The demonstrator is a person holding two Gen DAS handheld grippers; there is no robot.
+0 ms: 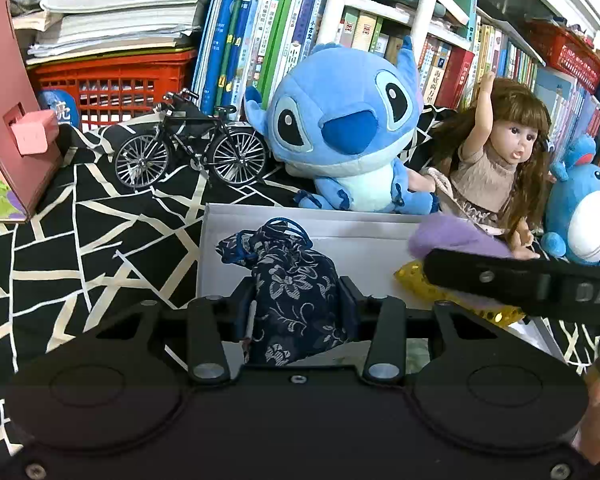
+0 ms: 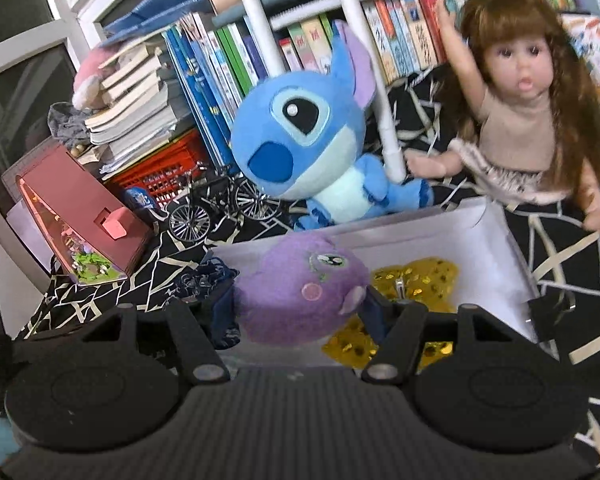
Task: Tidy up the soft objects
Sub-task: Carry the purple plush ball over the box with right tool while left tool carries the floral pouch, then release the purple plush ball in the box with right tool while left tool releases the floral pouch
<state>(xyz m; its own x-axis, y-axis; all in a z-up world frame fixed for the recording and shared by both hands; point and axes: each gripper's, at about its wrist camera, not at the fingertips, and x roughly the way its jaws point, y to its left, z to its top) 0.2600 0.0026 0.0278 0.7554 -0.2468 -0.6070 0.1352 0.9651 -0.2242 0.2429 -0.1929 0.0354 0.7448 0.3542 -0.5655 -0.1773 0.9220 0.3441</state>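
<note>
My left gripper is shut on a dark blue floral drawstring pouch and holds it over the left part of a white box. My right gripper is shut on a round purple plush toy over the same box; the plush and the right gripper's finger also show in the left wrist view. A gold sequin pouch lies in the box under the plush, and it shows in the left wrist view. The blue pouch shows at the left in the right wrist view.
Behind the box sit a blue Stitch plush, a long-haired doll and a blue-and-white plush. A model bicycle, a pink box, a red basket and rows of books stand on the black patterned cloth.
</note>
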